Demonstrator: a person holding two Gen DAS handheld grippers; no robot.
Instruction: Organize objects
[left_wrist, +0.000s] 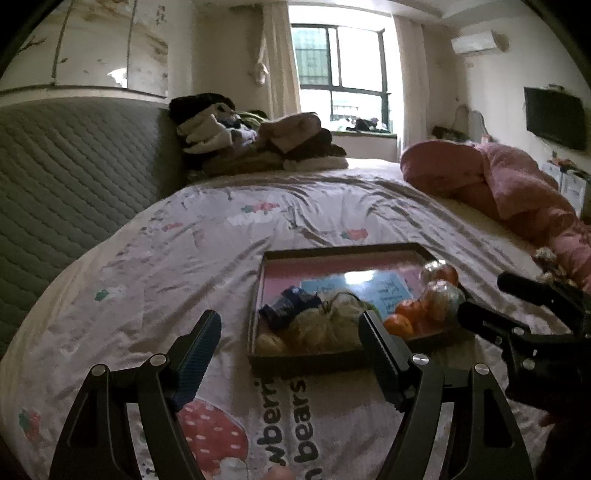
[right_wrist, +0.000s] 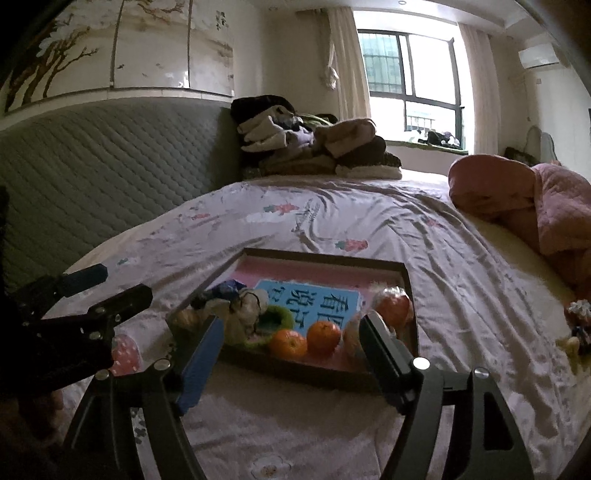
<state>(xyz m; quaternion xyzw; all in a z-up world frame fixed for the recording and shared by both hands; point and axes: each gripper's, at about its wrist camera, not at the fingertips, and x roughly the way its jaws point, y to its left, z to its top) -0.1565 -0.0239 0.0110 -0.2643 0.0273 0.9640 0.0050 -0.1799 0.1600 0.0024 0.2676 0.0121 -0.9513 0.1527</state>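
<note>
A dark-framed tray (left_wrist: 306, 363) (right_wrist: 317, 373) with a pink floor and a blue printed card (right_wrist: 314, 301) lies on the bedspread. In it are several oranges (right_wrist: 323, 336) (left_wrist: 400, 325), some of them in clear wrap (left_wrist: 441, 295), a cream fluffy bundle (left_wrist: 325, 328), a crumpled blue piece (left_wrist: 291, 308) and a green fuzzy item (right_wrist: 279, 317). My left gripper (left_wrist: 288, 328) is open over the tray's near left corner, holding nothing. My right gripper (right_wrist: 291, 325) is open just short of the tray's near edge, with nothing in it. Each gripper shows in the other's view: right gripper (left_wrist: 487, 297), left gripper (right_wrist: 118, 282).
The bed wears a strawberry-print cover (left_wrist: 184, 258). A grey quilted headboard (left_wrist: 74, 177) runs along the left. Folded clothes (left_wrist: 258, 144) pile up at the far end, and a pink quilt (left_wrist: 498, 184) is bunched on the right. Small oddments (right_wrist: 580, 325) lie near the bed's right edge.
</note>
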